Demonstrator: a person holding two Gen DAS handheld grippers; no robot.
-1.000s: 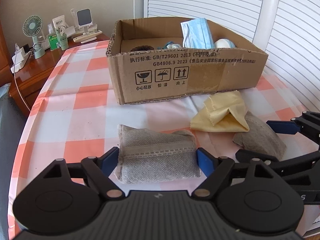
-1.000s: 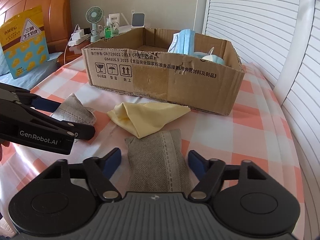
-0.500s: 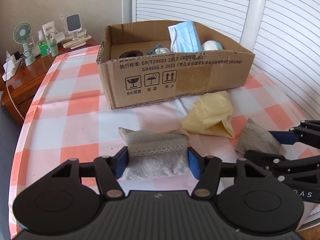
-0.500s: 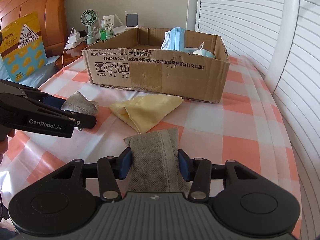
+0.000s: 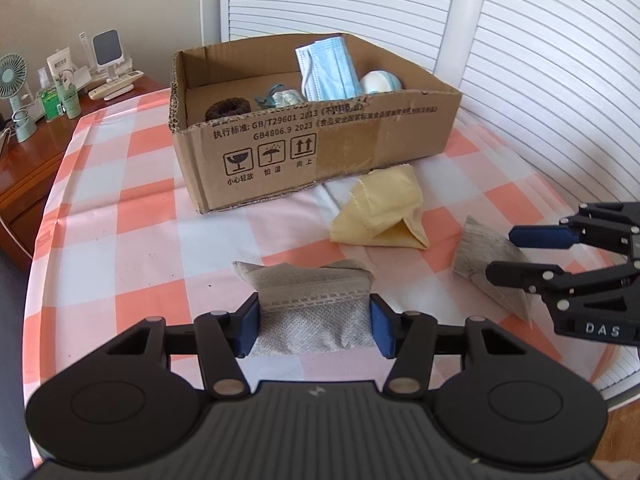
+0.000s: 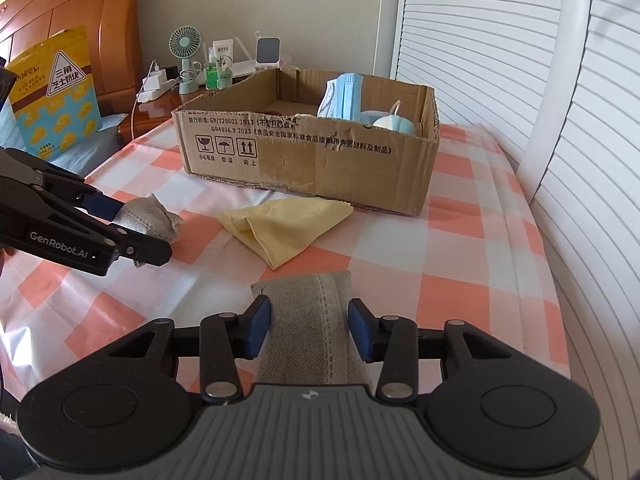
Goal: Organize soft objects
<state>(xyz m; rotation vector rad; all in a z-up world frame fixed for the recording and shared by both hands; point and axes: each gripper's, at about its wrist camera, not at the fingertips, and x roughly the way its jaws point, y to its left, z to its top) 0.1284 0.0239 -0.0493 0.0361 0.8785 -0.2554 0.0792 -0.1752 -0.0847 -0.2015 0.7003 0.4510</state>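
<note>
Both jaws closing, each pinching one of two grey pouches (image 5: 312,316) (image 6: 312,320); one yellow cloth (image 5: 380,216).

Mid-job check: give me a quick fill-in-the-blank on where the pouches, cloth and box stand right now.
1. Each closing gripper has a grey fabric pouch between its ____.
2. The folded yellow cloth lies on the checked tablecloth, just in front of the ____.
3. The pale blue face mask is ____ the brown cardboard box.

Missing words: jaws; box; inside
</note>
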